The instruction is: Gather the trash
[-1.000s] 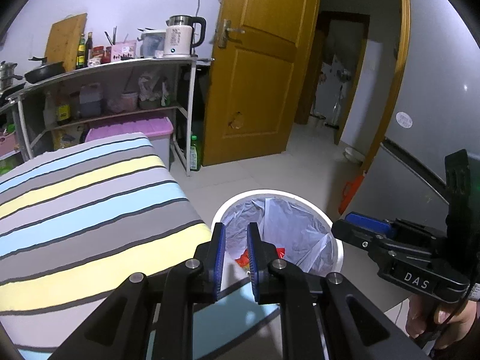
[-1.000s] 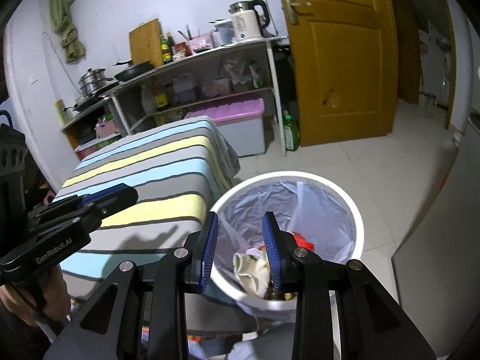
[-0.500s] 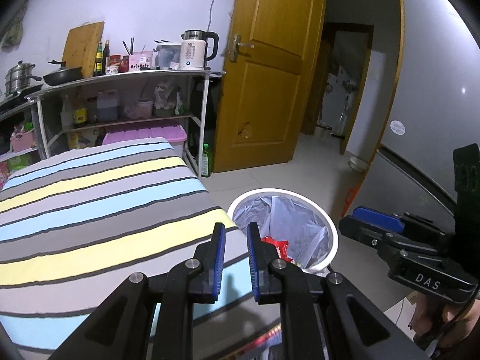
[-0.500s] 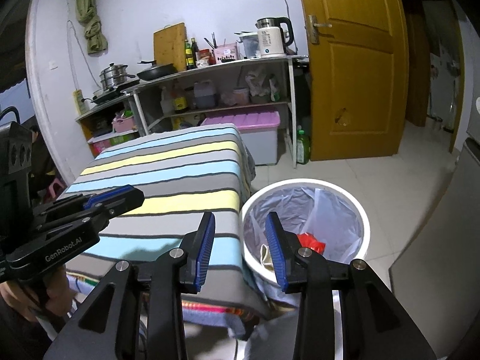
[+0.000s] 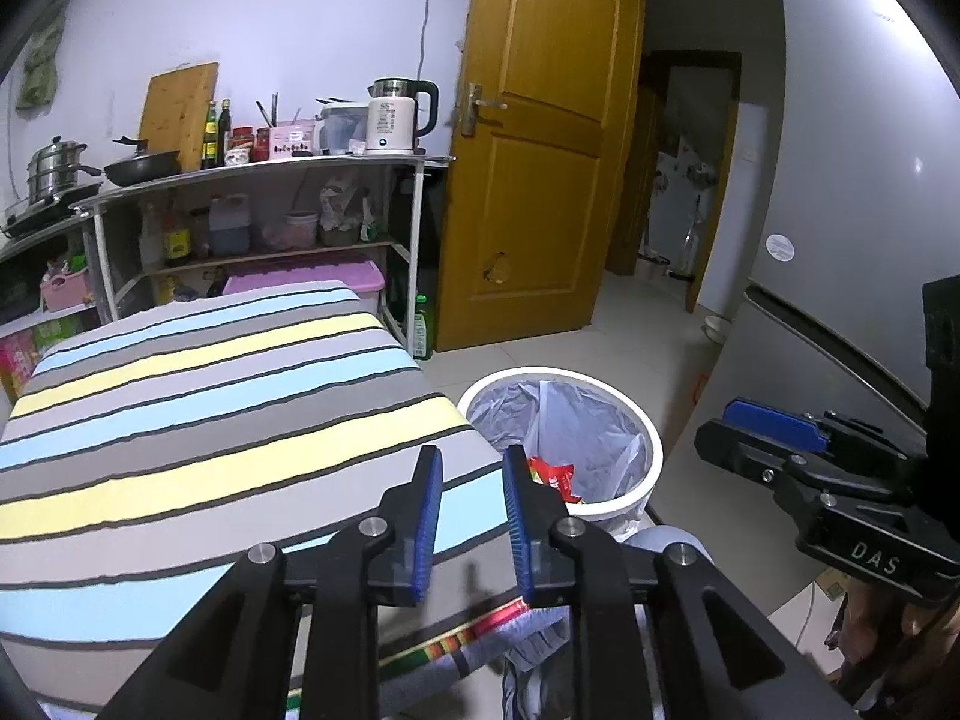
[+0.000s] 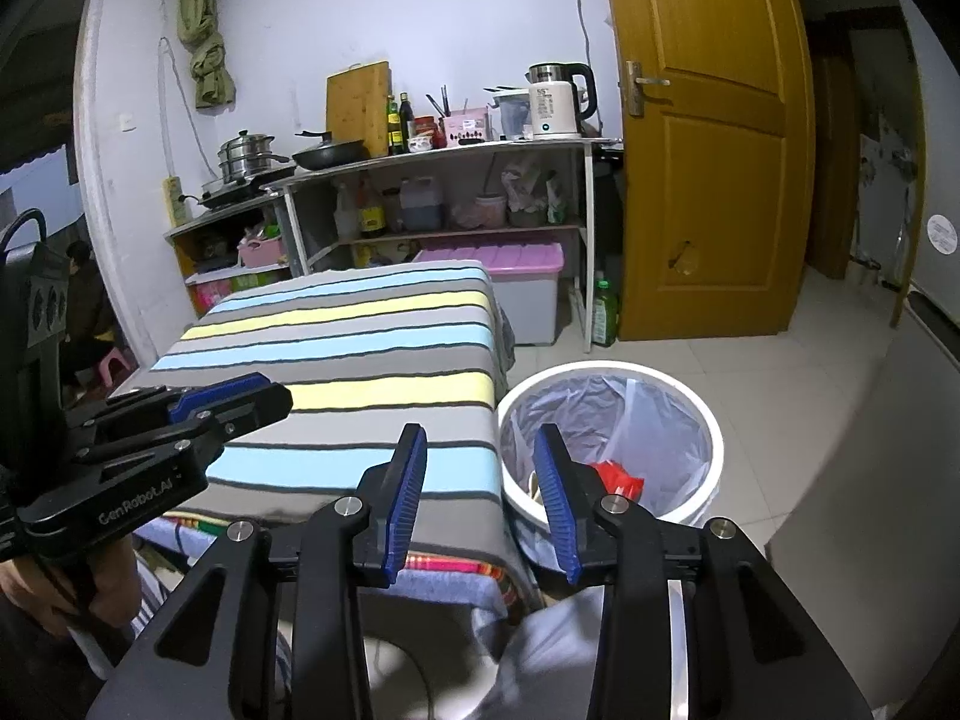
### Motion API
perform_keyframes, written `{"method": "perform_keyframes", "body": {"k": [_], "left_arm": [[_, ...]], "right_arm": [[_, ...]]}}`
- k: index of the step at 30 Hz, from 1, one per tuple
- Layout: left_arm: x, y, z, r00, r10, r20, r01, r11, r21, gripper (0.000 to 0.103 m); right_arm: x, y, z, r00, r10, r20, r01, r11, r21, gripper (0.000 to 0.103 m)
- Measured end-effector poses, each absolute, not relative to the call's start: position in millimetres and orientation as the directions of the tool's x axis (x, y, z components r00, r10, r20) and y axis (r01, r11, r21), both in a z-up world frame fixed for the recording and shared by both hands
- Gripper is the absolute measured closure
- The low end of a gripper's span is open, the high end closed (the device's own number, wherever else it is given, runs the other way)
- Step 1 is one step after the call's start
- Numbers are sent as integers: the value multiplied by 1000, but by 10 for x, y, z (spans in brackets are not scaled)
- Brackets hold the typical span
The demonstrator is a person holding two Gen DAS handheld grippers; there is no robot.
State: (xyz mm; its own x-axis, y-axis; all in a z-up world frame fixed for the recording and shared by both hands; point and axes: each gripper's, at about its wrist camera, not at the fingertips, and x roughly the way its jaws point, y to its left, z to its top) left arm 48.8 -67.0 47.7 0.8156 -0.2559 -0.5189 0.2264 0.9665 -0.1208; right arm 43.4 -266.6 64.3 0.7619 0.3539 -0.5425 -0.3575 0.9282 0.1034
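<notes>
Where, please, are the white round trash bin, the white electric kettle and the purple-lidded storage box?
White round trash bin (image 5: 651,450): left wrist view, right rim.
White electric kettle (image 6: 555,105): right wrist view, body.
Purple-lidded storage box (image 6: 492,257): right wrist view, lid.

The right gripper (image 6: 480,480) has just been opening and holds nothing. Past it a white trash bin (image 6: 690,396) with a bag and red trash (image 6: 618,477) stands beside a striped table (image 6: 360,348). The left gripper (image 6: 240,399) is at the left
</notes>
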Motion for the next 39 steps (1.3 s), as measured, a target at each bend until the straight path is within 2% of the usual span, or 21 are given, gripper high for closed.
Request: {"method": "perform_keyframes", "body": {"k": [39], "left_arm": [[440,-672,402,825,-235,-514,202,972,-120,83]], "right_arm": [[453,-2742,589,759,344,-552,-351,931,99,64]]}}
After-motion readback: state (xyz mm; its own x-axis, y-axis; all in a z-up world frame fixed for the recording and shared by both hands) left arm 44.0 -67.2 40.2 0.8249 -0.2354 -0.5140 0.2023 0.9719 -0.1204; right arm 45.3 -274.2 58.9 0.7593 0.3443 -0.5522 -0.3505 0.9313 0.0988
